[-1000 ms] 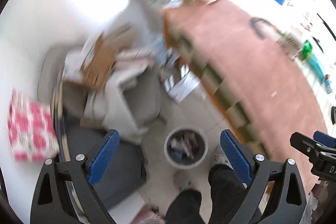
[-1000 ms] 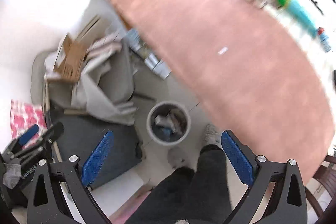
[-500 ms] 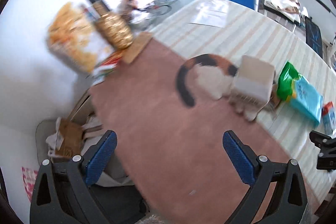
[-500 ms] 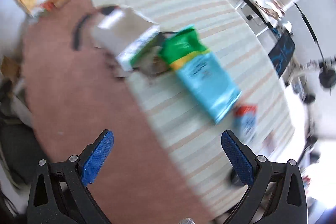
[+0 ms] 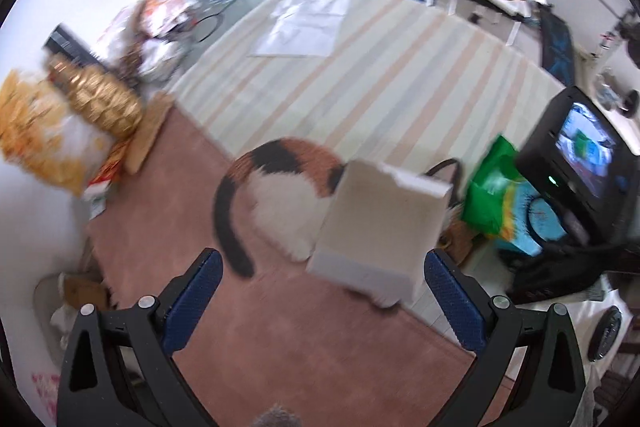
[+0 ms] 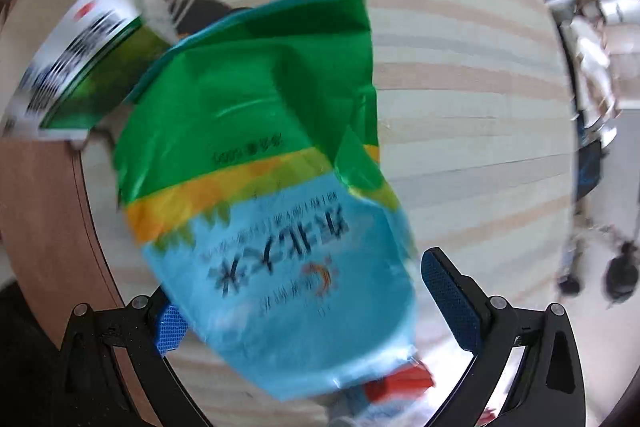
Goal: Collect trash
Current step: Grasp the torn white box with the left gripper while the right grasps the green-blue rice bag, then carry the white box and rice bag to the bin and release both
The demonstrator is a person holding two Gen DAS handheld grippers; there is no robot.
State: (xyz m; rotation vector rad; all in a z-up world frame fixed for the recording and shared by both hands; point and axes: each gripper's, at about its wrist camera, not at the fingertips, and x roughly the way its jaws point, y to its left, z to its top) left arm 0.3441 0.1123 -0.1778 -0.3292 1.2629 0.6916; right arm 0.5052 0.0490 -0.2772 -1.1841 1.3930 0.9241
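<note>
Right gripper, fingers just narrowing yet spread, straddles the green-blue bag: pinch its near end. Left gripper spread, empty.

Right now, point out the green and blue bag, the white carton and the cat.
green and blue bag (image 6: pixel 256 163), right wrist view, on its yellow band.
white carton (image 5: pixel 380 227), left wrist view, on its broad plain face.
cat (image 5: pixel 284 199), left wrist view, on its white fur.

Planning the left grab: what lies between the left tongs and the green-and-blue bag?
In the left wrist view, a white carton stands between the left tongs and the green-and-blue bag.
</note>
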